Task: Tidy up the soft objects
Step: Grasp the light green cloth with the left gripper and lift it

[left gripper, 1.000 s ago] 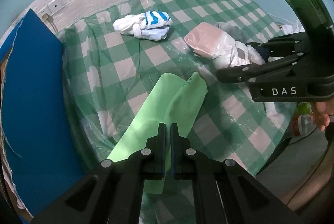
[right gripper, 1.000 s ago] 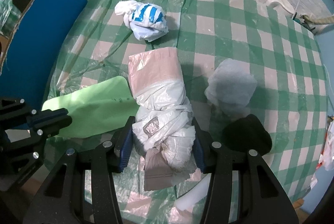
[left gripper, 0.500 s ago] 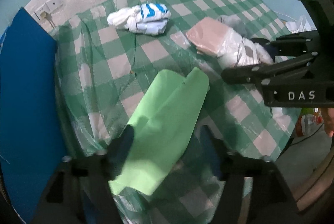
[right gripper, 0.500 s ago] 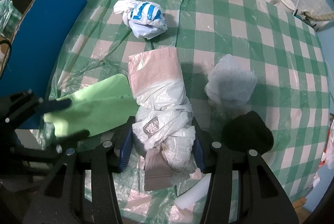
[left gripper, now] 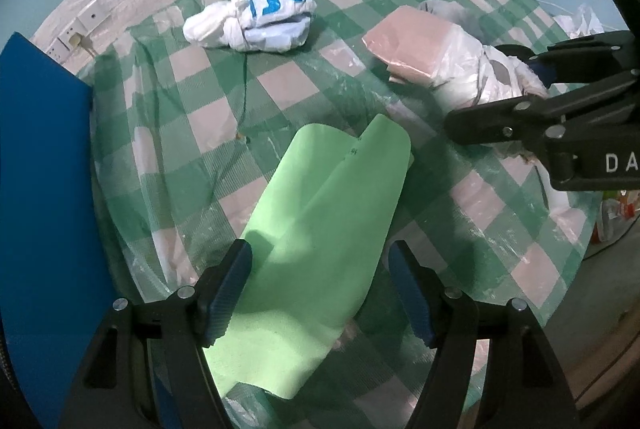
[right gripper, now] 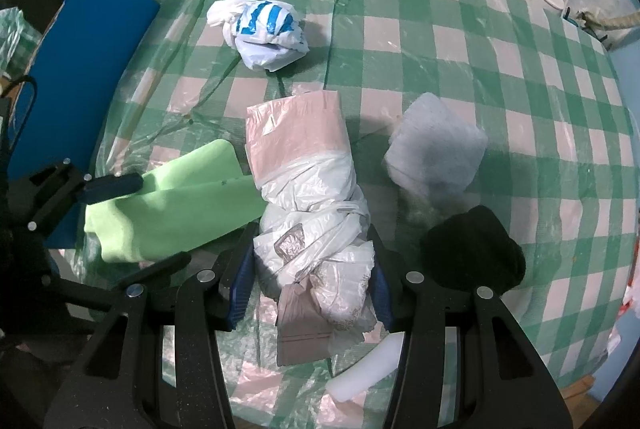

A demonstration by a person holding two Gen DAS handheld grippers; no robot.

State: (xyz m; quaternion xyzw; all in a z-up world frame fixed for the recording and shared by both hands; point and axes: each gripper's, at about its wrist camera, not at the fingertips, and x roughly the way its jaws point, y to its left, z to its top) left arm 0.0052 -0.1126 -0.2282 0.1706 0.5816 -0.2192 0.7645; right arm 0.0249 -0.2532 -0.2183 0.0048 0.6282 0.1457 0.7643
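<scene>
A green foam sheet (left gripper: 320, 237) lies on the checked tablecloth, its near end between the open jaws of my left gripper (left gripper: 320, 289); it also shows in the right wrist view (right gripper: 176, 205). A white-and-pink plastic-wrapped bundle (right gripper: 312, 205) lies lengthwise between the fingers of my right gripper (right gripper: 312, 281), which stand wide and touch its sides. That bundle also shows in the left wrist view (left gripper: 432, 49).
A white-and-blue knotted bag (right gripper: 260, 29) lies at the back, a pale grey wad (right gripper: 436, 149) and a black soft lump (right gripper: 476, 249) to the right. A blue board (left gripper: 40, 189) stands at the table's left edge. A white foam strip (right gripper: 360, 369) lies near the front edge.
My left gripper was shut on the green sheet a second ago; it has opened wide and the sheet now lies flat on the cloth. The right gripper has not moved.
</scene>
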